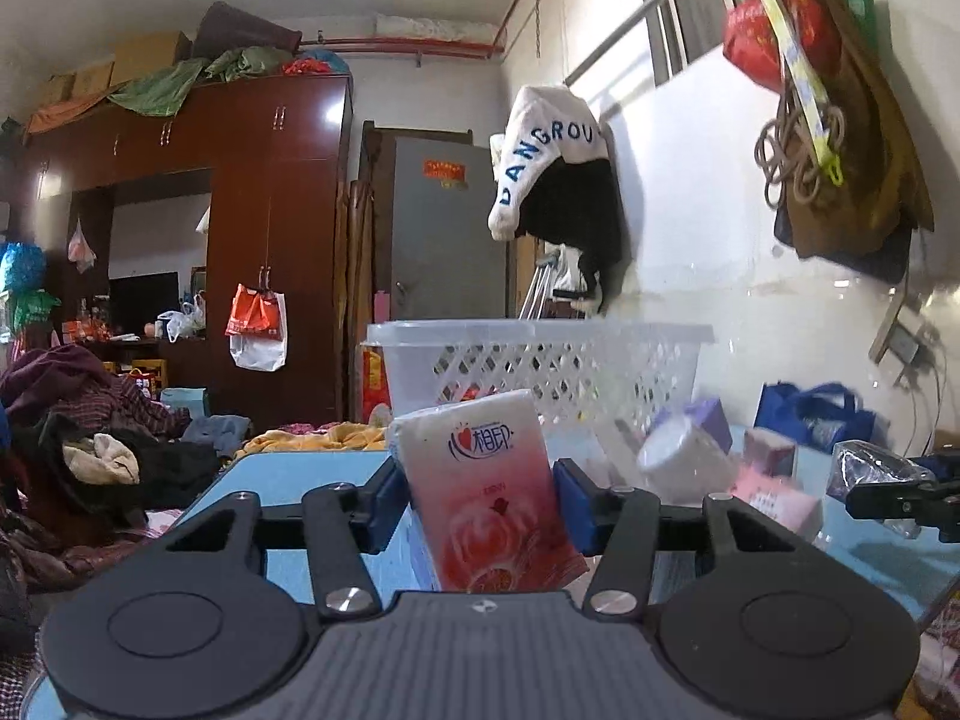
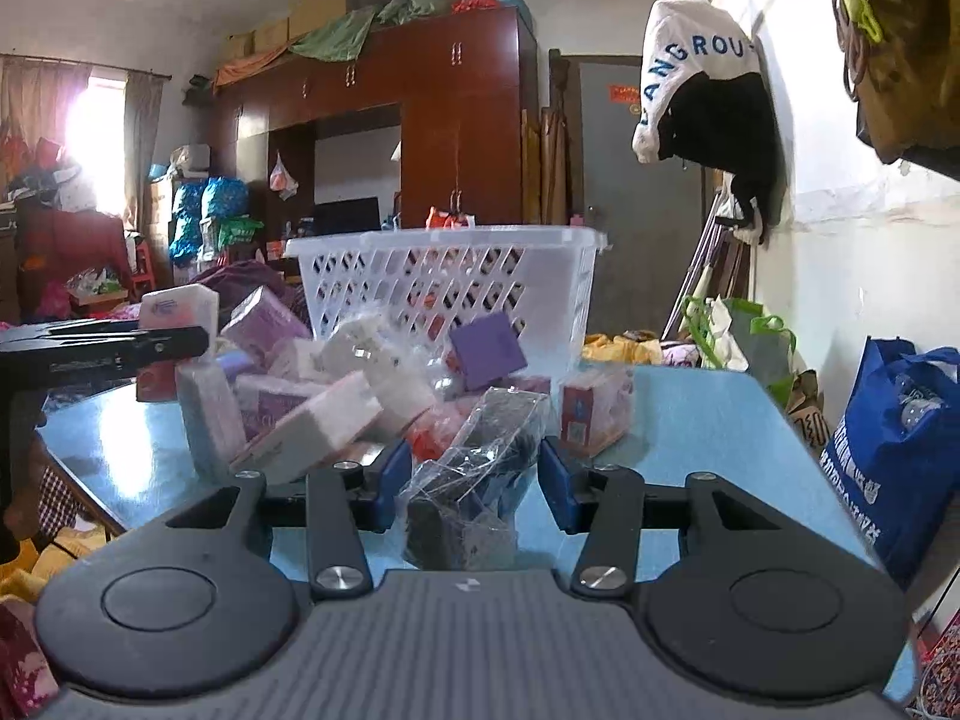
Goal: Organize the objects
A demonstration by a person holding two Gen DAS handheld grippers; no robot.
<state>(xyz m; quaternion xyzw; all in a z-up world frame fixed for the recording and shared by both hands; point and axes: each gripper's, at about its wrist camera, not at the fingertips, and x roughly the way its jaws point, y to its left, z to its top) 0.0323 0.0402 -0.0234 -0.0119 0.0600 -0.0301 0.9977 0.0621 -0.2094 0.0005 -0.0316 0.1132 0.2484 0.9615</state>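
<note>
My left gripper [image 1: 480,495] is shut on a pink and white tissue pack [image 1: 486,492], held upright above the blue table [image 1: 288,480]. The white lattice basket [image 1: 540,372] stands just behind it. In the right wrist view the left gripper [image 2: 198,336] shows at the left with the pack [image 2: 180,309]. My right gripper [image 2: 474,480] has its blue pads on both sides of a clear-wrapped black item [image 2: 474,480], and the pads touch the wrap. The basket [image 2: 444,288] stands beyond a pile of tissue packs [image 2: 336,384] on the table [image 2: 690,438].
A blue bag [image 2: 894,444] stands at the table's right edge by the wall. A purple box [image 2: 486,351] and a red-white pack [image 2: 594,408] lie near the basket. Clothes are piled left of the table [image 1: 90,432]. A wardrobe [image 1: 240,228] stands behind.
</note>
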